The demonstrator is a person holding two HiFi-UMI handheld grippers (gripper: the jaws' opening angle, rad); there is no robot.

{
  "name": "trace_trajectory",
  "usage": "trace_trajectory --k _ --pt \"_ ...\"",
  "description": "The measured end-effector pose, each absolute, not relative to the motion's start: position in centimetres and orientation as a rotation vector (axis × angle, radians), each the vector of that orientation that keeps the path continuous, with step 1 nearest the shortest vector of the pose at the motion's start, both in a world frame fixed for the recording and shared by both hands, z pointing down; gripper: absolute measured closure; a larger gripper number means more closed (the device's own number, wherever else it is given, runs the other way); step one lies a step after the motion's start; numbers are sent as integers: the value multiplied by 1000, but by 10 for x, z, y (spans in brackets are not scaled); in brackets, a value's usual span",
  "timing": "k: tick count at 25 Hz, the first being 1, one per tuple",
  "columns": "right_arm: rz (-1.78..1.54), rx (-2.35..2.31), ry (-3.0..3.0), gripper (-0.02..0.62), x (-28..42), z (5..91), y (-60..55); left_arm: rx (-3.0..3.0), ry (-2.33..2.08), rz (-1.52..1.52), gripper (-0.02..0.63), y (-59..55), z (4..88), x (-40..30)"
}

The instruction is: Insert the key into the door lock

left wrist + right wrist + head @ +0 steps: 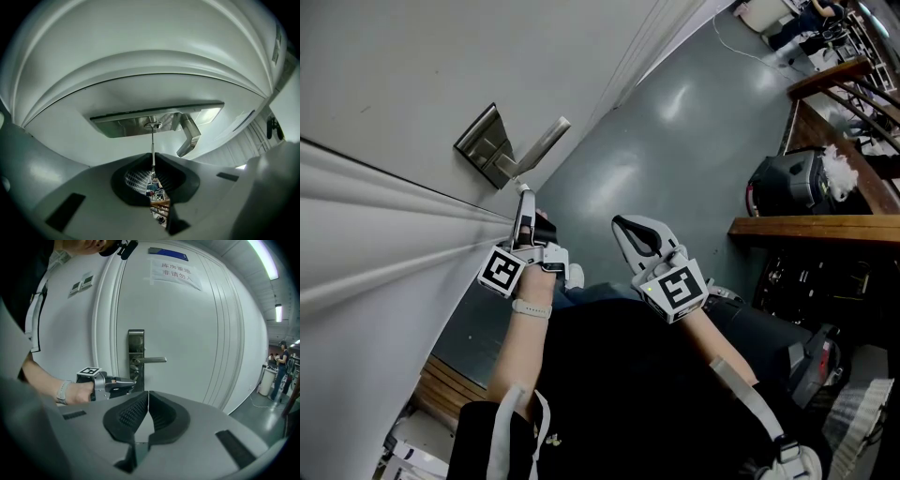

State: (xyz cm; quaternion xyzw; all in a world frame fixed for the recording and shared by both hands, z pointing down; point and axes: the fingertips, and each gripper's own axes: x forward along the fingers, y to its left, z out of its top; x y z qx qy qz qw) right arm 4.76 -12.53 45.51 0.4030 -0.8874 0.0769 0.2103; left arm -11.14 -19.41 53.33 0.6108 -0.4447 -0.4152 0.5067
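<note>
Left jaws together, clamped on the key (152, 146). In the left gripper view my left gripper (153, 162) pinches the bow end, and the thin blade runs straight up from the pads to the keyhole (153, 125) in the steel lock plate (123, 124). The tip meets the cylinder, but I can't tell how deep it sits. Most of the blade shows outside, so I judge it at the mouth or only just in. The door handle (190, 137) is just to the right of the keyhole, clear of the key.

Head view: the left gripper's nose is up against the plate on the white door (384, 84), just below the handle. My right gripper (628, 231) hangs well apart from the door, over the grey floor (675, 122) and touching nothing.

Right gripper view: right jaws closed pad to pad, with nothing between them. Ahead is the door with the plate and lever, and my left gripper is at the lock below the lever.

Progress: key gripped, lined up and brought to the hole — that part looks done. Left to do: push it fully home. The right gripper looks idle in this.
</note>
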Motion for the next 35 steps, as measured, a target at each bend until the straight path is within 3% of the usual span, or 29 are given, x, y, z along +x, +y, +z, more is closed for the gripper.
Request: trace_trajectory --k 35 --pt "162 1095 -2507 578 48 445 -130 1428 -1171 -1009 580 -196 515 -116"
